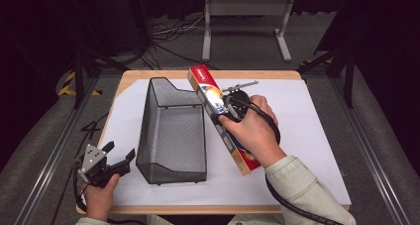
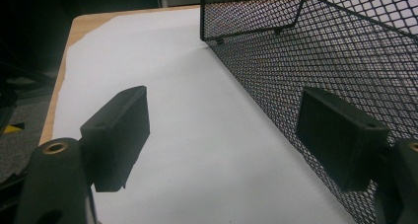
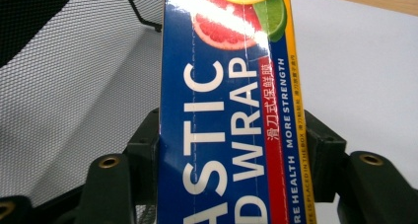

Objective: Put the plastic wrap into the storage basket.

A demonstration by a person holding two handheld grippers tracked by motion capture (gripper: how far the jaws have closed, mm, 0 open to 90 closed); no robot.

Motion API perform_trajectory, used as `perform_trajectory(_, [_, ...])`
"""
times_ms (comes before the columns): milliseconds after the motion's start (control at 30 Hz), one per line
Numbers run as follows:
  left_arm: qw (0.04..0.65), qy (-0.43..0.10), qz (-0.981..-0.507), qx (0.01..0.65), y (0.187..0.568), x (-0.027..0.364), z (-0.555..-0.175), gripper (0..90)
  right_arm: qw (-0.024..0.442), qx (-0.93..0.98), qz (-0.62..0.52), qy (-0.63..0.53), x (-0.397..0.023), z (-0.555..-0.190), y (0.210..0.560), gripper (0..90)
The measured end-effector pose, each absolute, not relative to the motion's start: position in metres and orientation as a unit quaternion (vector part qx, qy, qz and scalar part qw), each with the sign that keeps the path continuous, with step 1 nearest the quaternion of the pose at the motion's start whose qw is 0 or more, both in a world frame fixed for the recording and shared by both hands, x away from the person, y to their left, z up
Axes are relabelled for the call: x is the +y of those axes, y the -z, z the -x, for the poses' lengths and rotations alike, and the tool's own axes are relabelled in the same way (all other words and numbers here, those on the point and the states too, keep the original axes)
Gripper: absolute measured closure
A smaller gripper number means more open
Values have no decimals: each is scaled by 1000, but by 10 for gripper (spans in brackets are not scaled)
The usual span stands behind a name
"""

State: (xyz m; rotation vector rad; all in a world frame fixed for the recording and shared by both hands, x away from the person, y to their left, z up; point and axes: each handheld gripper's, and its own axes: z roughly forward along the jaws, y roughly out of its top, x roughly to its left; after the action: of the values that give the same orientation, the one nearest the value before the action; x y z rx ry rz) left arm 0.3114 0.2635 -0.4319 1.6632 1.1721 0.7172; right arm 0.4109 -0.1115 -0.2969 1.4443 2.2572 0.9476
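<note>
Two jaws of my right gripper (image 1: 229,111) clamp the wrap box (image 1: 221,117) across its width; its long axis slants away and leftward above the paper, far end beside the mesh basket (image 1: 171,131). My left gripper (image 1: 115,158), jaws apart and empty, rests just left of the basket.

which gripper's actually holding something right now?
The right gripper: its jaws clamp the long plastic wrap box from both sides, beside the mesh basket. The left gripper is open with nothing between its jaws, near the basket's outer wall.

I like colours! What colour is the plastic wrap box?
Mostly blue plastic wrap box, white letters; clearest in the right gripper view.
</note>
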Motion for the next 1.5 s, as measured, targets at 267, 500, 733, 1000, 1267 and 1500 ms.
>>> perform_trajectory(267, [473, -294, -679, 480, 431, 264, -311, 215, 129, 791, -495, -335, -95, -408, 299, 404])
perform_trajectory(500, [474, -294, -678, 479, 431, 264, -311, 215, 120, 796, -488, -337, -78, -407, 301, 404])
perform_trajectory(733, [474, -293, -678, 479, 431, 264, -311, 215, 102, 797, -490, -338, -63, -407, 305, 403])
perform_trajectory(1000, [474, -293, -679, 478, 431, 264, -311, 215, 69, 787, -509, -341, -52, -408, 310, 403])
perform_trajectory(1267, [474, -293, -679, 478, 431, 264, -311, 215, 57, 790, -509, -337, -41, -410, 321, 402])
perform_trajectory(1500, [475, -292, -679, 478, 432, 264, -311, 215, 58, 792, -511, -329, -34, -412, 328, 402])
